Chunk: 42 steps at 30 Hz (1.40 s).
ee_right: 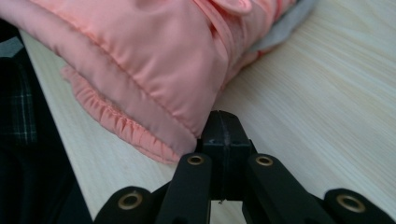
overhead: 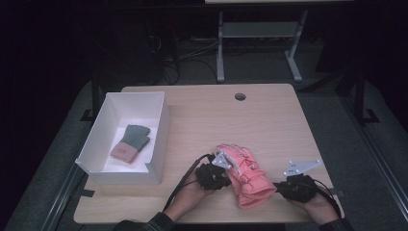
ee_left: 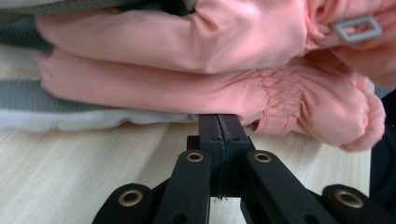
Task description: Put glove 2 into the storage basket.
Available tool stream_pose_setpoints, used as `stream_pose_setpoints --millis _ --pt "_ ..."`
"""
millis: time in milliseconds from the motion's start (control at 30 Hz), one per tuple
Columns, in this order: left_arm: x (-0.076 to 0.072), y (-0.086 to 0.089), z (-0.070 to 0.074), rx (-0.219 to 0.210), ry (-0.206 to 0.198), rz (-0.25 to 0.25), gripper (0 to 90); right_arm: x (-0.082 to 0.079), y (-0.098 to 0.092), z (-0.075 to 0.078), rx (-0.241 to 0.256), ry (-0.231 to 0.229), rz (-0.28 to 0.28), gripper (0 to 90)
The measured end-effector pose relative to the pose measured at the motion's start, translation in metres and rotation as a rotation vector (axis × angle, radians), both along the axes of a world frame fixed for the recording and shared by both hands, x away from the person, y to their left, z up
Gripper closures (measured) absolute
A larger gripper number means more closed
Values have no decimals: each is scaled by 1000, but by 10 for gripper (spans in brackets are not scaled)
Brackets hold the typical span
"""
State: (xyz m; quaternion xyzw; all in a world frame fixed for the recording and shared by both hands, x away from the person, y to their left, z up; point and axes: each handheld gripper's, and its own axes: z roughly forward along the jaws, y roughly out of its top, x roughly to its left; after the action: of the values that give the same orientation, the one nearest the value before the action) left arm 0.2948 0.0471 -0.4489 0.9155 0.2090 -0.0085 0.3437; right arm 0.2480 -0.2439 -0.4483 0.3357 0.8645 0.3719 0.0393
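Your pink ski glove [overhead: 243, 175] lies on the near half of the bench [overhead: 269, 120], right of the white box [overhead: 161, 127], with its long axis running from the fingers at the far end to the cuff near your edge. It sits between your two tools, and that is what the coming move turns on.

Your left tool [overhead: 215, 174] is against the glove's left side, about midway along it. In the left gripper view the jaws stand pressed together with their tips at the underside of the glove [ee_left: 187, 88]; you cannot tell whether any fabric is pinched between them.

Your right tool [overhead: 294, 186] is at the glove's right side, by the cuff. In the right gripper view its jaws are also together, tips just at the hem of the glove [ee_right: 154, 65], and a pinch cannot be confirmed there either.

The left tool is the nearer one to the box, so a carry toward it would likely go leftward past that hand. The box already holds a grey knitted glove with a pink cuff [overhead: 131, 143].

The bench is pale wood, bare right of the glove and beyond it. The room behind is dark, with a desk frame and cables on the floor.
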Motion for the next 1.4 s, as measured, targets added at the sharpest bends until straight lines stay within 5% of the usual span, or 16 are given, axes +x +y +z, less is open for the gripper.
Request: stream_pose_setpoints --millis 567,1133,1400 --pt "23 40 6 -42 39 55 897 -8 63 -1 30 -2 147 900" --pt "35 54 6 -48 67 84 897 -10 119 -2 36 -5 243 900" --pt "38 66 15 -67 55 151 896 -14 107 5 51 -21 216 900"
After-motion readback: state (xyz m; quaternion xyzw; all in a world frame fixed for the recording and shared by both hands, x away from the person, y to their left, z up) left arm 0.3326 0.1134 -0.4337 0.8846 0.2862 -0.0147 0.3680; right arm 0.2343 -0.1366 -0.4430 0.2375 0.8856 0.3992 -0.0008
